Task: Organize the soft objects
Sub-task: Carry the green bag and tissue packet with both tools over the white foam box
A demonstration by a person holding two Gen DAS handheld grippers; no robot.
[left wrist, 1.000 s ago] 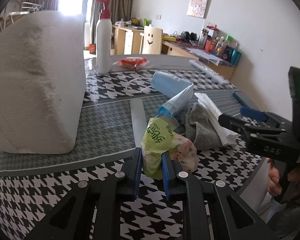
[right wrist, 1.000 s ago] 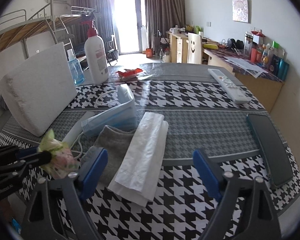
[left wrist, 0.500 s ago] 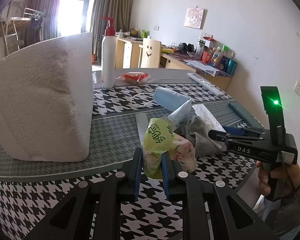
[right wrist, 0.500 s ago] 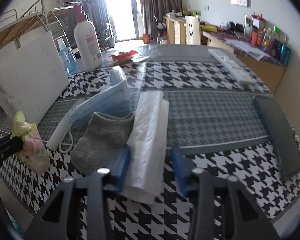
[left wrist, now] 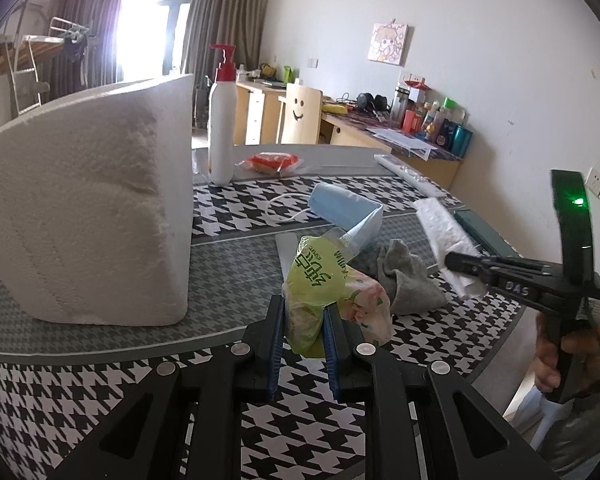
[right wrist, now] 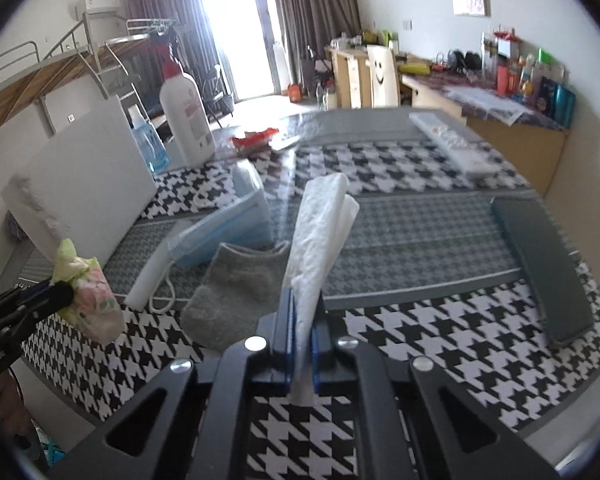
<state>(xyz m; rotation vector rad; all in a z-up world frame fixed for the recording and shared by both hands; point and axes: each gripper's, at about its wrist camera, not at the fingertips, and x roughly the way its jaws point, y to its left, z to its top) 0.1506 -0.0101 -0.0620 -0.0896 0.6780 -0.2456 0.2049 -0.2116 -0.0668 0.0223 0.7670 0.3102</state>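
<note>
A white foam block stands at the worktop's left. The left hand-held gripper pinches a green tissue pack. A grey sock lies between. The right hand-held gripper pinches a white tissue sheet.

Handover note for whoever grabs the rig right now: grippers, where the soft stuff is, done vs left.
Left gripper: shut on the green tissue pack, held above the near table edge.
Right gripper: shut on the near end of the white folded tissue; the far end looks to be resting on the table.
On the table: grey sock just left of the tissue, blue mask pack behind it, white foam block standing at far left.
Done: both items gripped.
Left: place both, then deal with sock and mask pack. No target spot is evident.
</note>
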